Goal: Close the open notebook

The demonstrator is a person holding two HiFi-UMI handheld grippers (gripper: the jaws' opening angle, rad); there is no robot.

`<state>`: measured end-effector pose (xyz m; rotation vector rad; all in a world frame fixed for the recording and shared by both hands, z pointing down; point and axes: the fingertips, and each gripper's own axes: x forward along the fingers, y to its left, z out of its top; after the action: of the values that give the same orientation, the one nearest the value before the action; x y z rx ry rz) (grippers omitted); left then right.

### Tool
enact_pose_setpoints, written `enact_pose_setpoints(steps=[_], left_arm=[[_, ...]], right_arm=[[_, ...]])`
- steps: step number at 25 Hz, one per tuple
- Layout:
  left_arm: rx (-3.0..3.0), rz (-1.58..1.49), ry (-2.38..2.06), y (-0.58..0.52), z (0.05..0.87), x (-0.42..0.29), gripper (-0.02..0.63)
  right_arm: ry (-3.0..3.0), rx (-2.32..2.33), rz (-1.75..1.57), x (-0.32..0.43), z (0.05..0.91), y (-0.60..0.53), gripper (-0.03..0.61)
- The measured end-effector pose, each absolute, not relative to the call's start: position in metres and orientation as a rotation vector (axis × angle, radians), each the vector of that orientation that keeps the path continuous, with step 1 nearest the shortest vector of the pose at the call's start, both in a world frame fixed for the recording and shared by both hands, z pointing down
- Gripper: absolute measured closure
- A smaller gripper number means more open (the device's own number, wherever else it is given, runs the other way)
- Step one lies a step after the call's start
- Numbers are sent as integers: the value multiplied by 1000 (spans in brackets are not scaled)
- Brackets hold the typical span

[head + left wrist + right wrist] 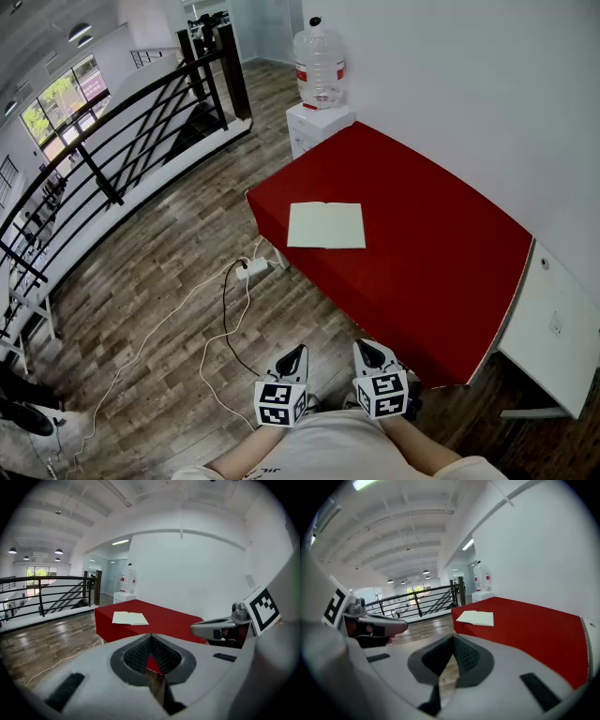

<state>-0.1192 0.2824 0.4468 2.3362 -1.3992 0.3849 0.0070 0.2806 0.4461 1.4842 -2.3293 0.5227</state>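
Notebook (pixel 325 225) lies open on the table (pixel 427 258), long axis left-right, far ahead and roughly equidistant from left gripper (pixel 296 351) and right gripper (pixel 368 346), both closed and empty.

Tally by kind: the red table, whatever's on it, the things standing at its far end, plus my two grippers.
Red table: 1
Open notebook: 1
Water jug: 1
White cabinet: 1
Grippers: 2 (left gripper, right gripper)
Total: 6
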Motion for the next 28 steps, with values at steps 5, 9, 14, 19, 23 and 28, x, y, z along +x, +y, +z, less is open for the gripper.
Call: enact_pose_setpoints(steps=[5, 9, 14, 19, 23, 28], left_arm=[[2355, 395, -1375, 282, 446, -142, 607], [2360, 383, -1367, 274, 445, -151, 607], [2340, 386, -1364, 255, 453, -157, 607], [2321, 393, -1387, 204, 463, -151, 607], [2301, 381, -1437, 155, 461, -146, 607], [2282, 367, -1479, 98, 454, -131, 607]], right_arm=[[-2334, 1527, 525, -16, 438, 279, 574], [-2322, 1544, 527, -23, 438, 273, 574], [-2324, 1523, 534, -31, 445, 249, 574], [-2339, 1489, 516, -27, 455, 196, 574], [-2366, 1462, 495, -17, 452, 143, 574], [-2397, 1426, 466, -2, 443, 79, 574]])
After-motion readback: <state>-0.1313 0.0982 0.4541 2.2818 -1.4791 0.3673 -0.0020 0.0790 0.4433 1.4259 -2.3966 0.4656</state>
